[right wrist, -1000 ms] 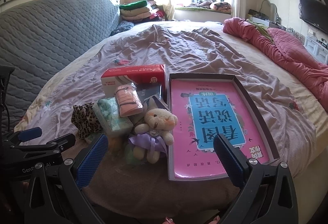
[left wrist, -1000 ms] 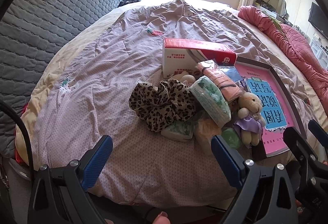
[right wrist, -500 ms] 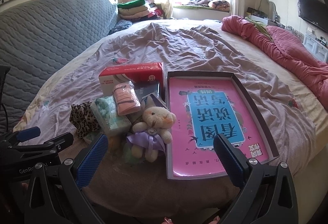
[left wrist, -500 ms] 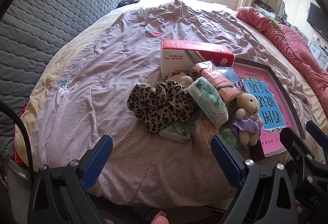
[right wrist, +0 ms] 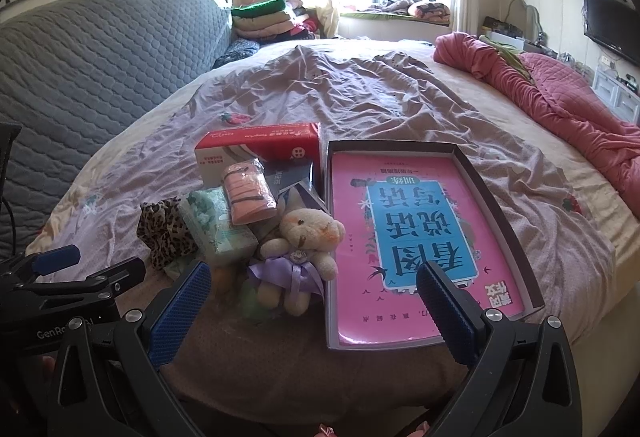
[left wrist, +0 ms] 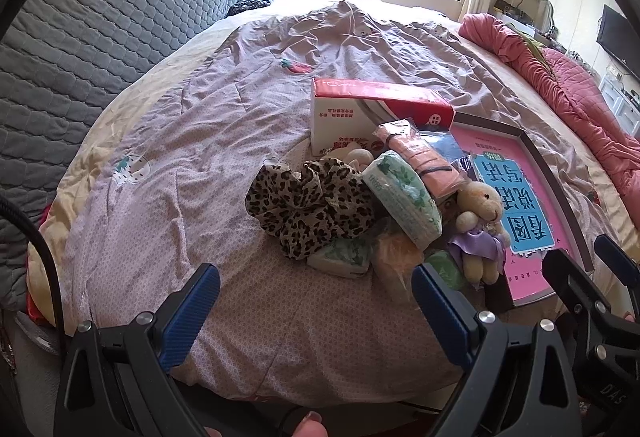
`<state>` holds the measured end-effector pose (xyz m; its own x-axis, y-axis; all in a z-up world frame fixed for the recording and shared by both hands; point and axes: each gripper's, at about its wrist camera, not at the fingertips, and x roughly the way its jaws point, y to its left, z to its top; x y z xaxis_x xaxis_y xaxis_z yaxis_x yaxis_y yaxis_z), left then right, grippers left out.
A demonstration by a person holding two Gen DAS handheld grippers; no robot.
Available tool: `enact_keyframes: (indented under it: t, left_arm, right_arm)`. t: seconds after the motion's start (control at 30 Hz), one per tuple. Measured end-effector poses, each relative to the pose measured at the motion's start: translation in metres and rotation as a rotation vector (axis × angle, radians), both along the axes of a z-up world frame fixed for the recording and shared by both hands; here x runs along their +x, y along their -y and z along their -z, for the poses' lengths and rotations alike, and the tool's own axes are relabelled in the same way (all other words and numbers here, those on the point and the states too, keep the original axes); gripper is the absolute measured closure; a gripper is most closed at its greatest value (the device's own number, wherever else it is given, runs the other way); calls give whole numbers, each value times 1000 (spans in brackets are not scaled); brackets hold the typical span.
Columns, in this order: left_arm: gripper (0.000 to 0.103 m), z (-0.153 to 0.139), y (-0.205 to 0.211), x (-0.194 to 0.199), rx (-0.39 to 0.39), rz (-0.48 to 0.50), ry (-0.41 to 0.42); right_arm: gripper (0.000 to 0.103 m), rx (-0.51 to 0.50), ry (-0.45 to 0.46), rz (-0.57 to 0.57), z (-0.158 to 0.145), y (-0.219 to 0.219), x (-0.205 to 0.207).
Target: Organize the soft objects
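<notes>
- The left gripper (left wrist: 314,307) is held low at the near edge of the bed, its blue-padded jaws spread wide with nothing between them.
- The right gripper (right wrist: 312,303) is likewise held with its jaws spread wide and empty, near the edge of the bed.
- A heap of soft objects is seen just beyond both grippers, resting on a lilac dotted bedsheet (left wrist: 192,141).
- A leopard-print scrunchie (left wrist: 308,211) lies at the left side of the heap.
- A green floral tissue pack (left wrist: 402,203) is propped tilted against the scrunchie, and a peach-coloured wrapped bundle (left wrist: 420,161) leans above it.
- A small cream teddy bear (right wrist: 302,251) in a purple dress is seated at the right of the heap, touching the wall of a shallow box.
- The shallow box (right wrist: 502,213) lies open to the right, a pink and blue printed sheet (right wrist: 416,237) lining its floor.
- A red and white tissue carton (right wrist: 260,147) stands behind the heap, beside the far left corner of the box.
- A crumpled pink quilt (right wrist: 560,105) is spread along the bed's right side.
- A grey quilted headboard (left wrist: 80,49) rises at the left, and folded blankets (right wrist: 264,19) are stacked in the far corner below a bright window.
</notes>
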<state>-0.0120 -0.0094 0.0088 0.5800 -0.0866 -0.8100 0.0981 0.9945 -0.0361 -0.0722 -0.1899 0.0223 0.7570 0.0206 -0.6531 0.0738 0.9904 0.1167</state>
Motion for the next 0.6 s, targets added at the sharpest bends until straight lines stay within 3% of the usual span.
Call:
enact_keyframes:
  t: [0.6]
  left_arm:
    - [6, 10, -12, 8, -39, -18, -14]
  right_arm:
    - [0, 1, -19, -5, 10, 3, 4]
